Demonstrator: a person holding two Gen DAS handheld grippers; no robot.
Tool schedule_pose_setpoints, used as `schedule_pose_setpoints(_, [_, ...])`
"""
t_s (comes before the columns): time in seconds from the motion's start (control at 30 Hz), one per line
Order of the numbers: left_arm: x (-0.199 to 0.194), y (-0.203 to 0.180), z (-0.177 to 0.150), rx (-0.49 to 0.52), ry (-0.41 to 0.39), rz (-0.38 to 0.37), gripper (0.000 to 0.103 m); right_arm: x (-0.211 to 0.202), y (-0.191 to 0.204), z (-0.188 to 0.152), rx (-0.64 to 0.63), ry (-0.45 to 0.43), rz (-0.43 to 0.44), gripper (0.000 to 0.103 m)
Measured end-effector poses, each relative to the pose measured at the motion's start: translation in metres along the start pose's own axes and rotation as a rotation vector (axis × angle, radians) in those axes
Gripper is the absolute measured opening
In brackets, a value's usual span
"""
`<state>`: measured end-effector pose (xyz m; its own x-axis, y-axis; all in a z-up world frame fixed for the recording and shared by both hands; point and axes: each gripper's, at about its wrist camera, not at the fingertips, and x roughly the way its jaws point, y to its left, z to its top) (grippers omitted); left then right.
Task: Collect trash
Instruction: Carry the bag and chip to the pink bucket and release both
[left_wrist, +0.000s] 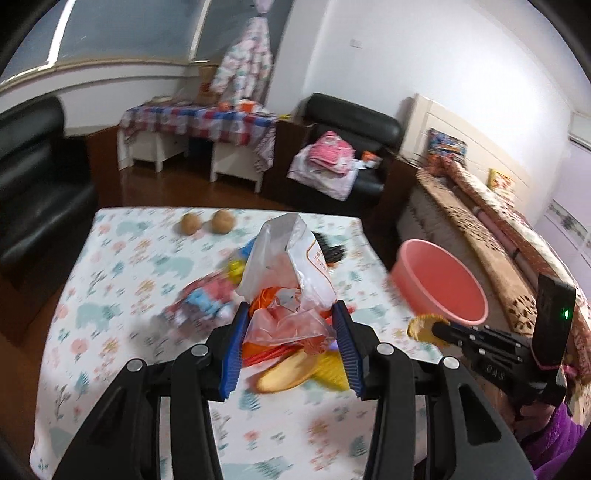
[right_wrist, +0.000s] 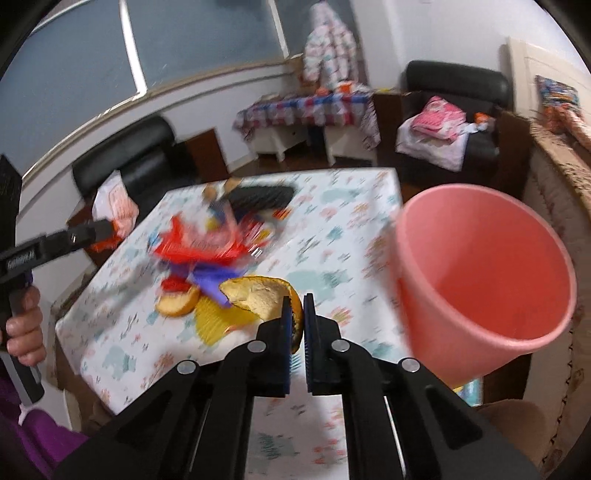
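Lifting trash off the desk (left_wrist: 110, 332) — your right gripper (right_wrist: 298, 317) clamps orange peel (right_wrist: 255, 295), left gripper (left_wrist: 291, 339) grips a plastic bag (left_wrist: 288, 266); next, carry both right to the pink bin (right_wrist: 480, 280).

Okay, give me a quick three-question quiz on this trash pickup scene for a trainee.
1. True or false: the right tongs are shut on an orange peel.
2. What do the left tongs grip? A) plastic bag B) potato C) comb
3. Fill in: the pink bin looks ____ inside.

Key: 1 true; 2 A, the plastic bag; 3 empty.
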<state>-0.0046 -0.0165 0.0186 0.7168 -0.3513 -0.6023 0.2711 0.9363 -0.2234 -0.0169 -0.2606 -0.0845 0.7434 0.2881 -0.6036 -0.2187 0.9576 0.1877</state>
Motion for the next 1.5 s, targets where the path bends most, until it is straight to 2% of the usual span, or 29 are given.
schedule_pose_setpoints(0.13, [0.014,-0.029,0.013,0.044,-0.007,-0.057,0.045,-0.016,-0.025,0.011,0.057,-0.064,-0.07,0.006])
schedule_pose_setpoints(0.43, [0.059,-0.098,0.035,0.123,0.035,-0.191,0.045,-0.035,-0.086,0.016,0.199,-0.129,-0.2,0.006])
schedule_pose_setpoints(0.63, [0.098,-0.146,0.04,0.183,0.086,-0.251,0.045,-0.037,-0.117,0.01,0.258,-0.133,-0.264,0.006])
schedule_pose_setpoints(0.9, [0.147,-0.198,0.034,0.227,0.169,-0.293,0.045,-0.03,-0.139,0.004,0.293,-0.123,-0.29,0.006])
schedule_pose_setpoints(1.1, [0.166,-0.211,0.029,0.233,0.185,-0.283,0.047,-0.027,-0.148,0.003,0.307,-0.118,-0.289,0.006])
schedule_pose_setpoints(1.27, [0.17,-0.209,0.026,0.213,0.193,-0.283,0.062,-0.025,-0.148,0.001,0.308,-0.114,-0.289,0.006])
schedule_pose_setpoints(1.5, [0.164,-0.198,0.028,0.173,0.196,-0.284,0.062,-0.025,-0.147,-0.002,0.324,-0.125,-0.273,0.006])
